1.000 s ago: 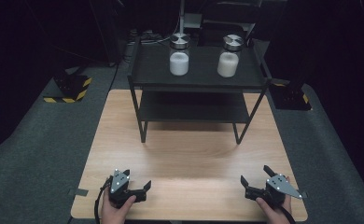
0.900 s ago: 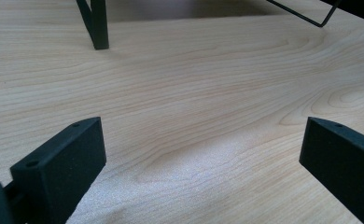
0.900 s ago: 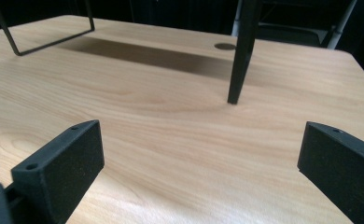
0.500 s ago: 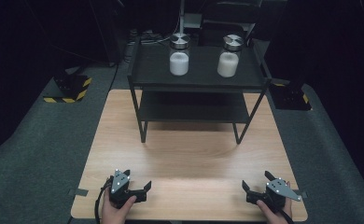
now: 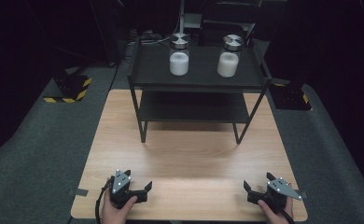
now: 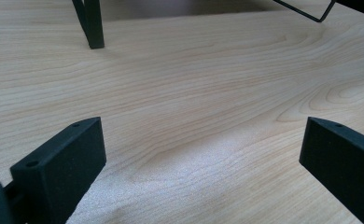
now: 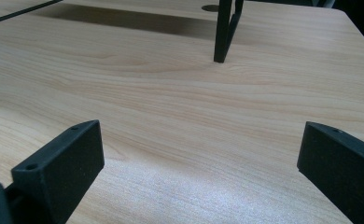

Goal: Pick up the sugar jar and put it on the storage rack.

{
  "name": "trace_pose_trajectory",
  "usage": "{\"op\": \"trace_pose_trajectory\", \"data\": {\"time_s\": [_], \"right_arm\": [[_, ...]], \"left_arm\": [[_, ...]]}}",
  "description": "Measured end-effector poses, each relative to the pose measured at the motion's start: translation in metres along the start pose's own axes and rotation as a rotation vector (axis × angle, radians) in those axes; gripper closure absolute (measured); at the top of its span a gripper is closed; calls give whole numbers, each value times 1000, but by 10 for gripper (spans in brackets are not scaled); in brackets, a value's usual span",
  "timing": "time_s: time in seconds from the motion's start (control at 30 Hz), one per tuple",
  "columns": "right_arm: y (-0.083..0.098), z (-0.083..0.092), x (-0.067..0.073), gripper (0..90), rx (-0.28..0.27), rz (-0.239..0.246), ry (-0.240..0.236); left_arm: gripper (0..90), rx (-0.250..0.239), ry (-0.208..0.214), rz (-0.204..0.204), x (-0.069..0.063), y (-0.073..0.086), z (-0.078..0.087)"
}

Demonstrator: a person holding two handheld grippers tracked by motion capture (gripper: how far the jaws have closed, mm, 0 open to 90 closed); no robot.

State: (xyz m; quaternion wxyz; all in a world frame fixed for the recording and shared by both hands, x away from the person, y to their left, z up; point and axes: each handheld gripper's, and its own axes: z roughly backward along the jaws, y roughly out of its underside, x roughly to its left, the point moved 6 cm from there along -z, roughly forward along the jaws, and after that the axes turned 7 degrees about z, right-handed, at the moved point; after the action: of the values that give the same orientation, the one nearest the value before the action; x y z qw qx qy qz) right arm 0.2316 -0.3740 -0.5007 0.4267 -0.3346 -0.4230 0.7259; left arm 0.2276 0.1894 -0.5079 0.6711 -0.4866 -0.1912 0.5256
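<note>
Pale wood grain runs across the table [image 5: 189, 158], and both grippers sit low at its near edge. The left gripper [image 5: 136, 189] is at about seven o'clock on the tabletop, held in a hand [image 5: 117, 210], its jaws spread wide with nothing between them. The left gripper view looks over bare wood between the two black jaws toward a leg of the shelf [image 6: 92, 25] at eleven o'clock. The right gripper [image 5: 257, 191] is at about five o'clock, well apart from the left one, its jaws likewise spread wide and empty. In the right gripper view another shelf leg [image 7: 224, 32] stands at one o'clock. The black two-level shelf [image 5: 199, 77] stands at the far half of the table, at twelve o'clock from the grippers. On its top level two jars stand upright side by side but apart, both with metal lids and white contents: the left jar [image 5: 179, 55] and the right jar [image 5: 229, 56].
</note>
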Motion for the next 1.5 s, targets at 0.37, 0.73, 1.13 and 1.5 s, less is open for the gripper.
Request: {"op": "trace_pose_trajectory", "data": {"time_s": [0.37,0.73,1.13,1.5], "right_arm": [[0,0,-1,2,5,-7,-2],[1,0,-3,2,-4,-18,-9],[-3,-2,2,3,25,43,-29],[-6,-3,3,3,46,25,-19]], "left_arm": [[8,6,-1,-7,-2,-1,-1],[8,9,-1,-14,-4,0,-1],[8,-4,-3,-40,-8,4,4],[8,-11,28,-42,-5,7,9]]}}
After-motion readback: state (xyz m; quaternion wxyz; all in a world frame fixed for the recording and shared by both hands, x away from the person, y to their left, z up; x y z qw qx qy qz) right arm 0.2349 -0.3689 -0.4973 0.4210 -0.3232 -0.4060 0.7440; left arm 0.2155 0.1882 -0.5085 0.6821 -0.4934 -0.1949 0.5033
